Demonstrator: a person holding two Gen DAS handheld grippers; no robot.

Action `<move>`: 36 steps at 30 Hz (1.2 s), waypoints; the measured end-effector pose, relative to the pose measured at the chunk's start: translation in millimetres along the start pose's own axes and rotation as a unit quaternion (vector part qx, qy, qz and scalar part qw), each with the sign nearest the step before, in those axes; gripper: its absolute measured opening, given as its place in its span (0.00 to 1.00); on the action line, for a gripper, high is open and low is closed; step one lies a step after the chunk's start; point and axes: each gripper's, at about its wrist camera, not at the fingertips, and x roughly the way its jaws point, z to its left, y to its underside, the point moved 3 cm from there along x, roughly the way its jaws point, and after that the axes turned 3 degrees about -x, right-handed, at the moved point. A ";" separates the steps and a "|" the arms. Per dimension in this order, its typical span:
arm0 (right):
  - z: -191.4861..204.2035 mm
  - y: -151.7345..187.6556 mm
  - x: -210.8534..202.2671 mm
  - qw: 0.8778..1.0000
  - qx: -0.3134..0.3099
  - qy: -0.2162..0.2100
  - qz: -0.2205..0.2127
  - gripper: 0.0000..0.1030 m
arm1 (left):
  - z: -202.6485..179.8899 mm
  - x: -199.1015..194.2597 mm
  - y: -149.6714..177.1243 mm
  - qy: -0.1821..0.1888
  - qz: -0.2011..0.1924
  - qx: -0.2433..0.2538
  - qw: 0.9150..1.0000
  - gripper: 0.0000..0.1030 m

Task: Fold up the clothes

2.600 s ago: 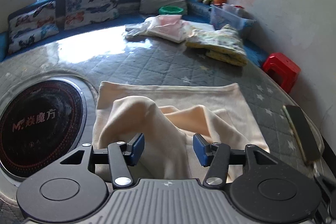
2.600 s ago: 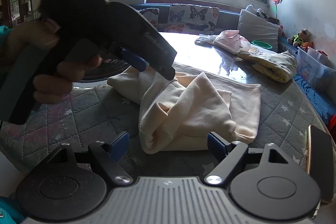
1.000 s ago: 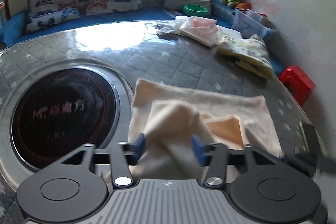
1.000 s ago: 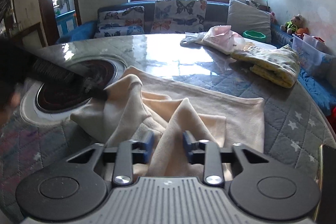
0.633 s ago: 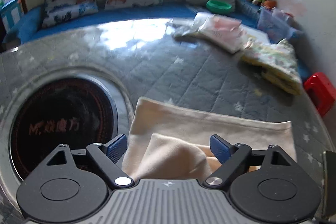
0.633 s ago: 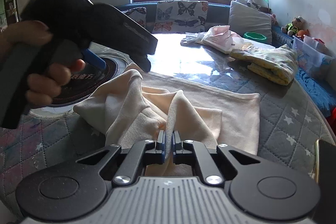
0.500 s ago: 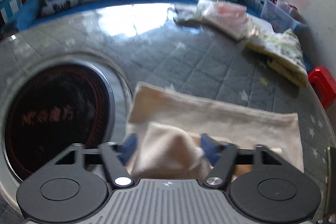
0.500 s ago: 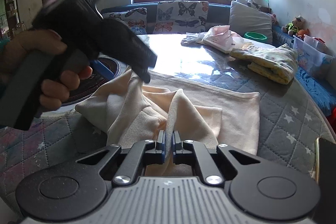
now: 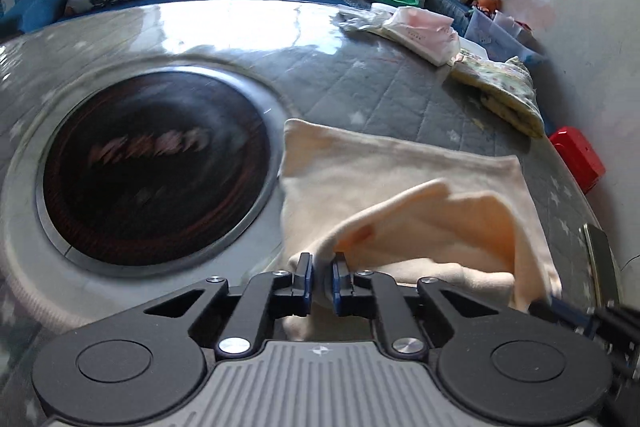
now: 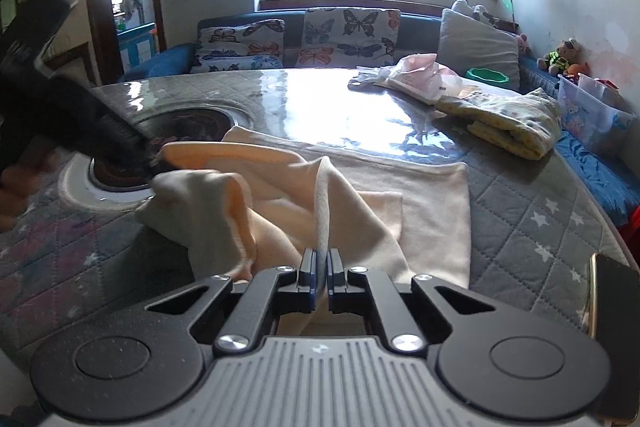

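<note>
A cream garment (image 9: pixel 404 179) lies partly spread on the quilted round table (image 9: pixel 360 87), its near part bunched and lifted. My left gripper (image 9: pixel 320 279) is shut on a fold of its near left edge. My right gripper (image 10: pixel 319 273) is shut on a thin raised edge of the same cream garment (image 10: pixel 360 195). In the right wrist view the left gripper (image 10: pixel 148 157) shows blurred at the left, holding the cloth's left corner. The right gripper's fingers (image 9: pixel 568 311) show at the lower right of the left wrist view.
A dark round cooktop (image 9: pixel 152 163) is set in the table, left of the garment. Folded yellow clothes (image 10: pixel 508 123) and pink clothes (image 10: pixel 420 75) lie at the far right. A phone (image 10: pixel 612 339) lies at the near right edge. A red stool (image 9: pixel 576 157) stands beside the table.
My left gripper has closed on the garment's near left fold and shifted left, lifting it. My right gripper stays shut on its edge, which is now drawn taut.
</note>
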 end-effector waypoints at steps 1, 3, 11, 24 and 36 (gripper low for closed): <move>2.1 1.5 -3.3 1.000 -0.001 -0.005 -0.001 0.04 | 5.3 -6.3 6.3 0.001 -0.004 -0.001 1.000 0.10; 6.7 4.5 -9.8 1.000 -0.004 -0.014 -0.002 0.04 | 16.4 -19.2 19.7 0.001 -0.010 -0.005 1.000 0.10; 34.3 21.1 -16.1 0.998 -0.022 -0.048 0.020 0.04 | 58.3 -54.7 70.7 -0.032 -0.032 -0.026 0.999 0.08; 118.3 12.6 20.0 0.984 -0.119 -0.129 0.040 0.04 | 104.8 -91.1 83.5 -0.054 -0.064 -0.066 0.994 0.10; 54.1 -5.7 -10.9 0.998 -0.040 -0.044 -0.014 0.44 | 69.7 -31.0 20.8 -0.019 -0.051 -0.055 0.997 0.16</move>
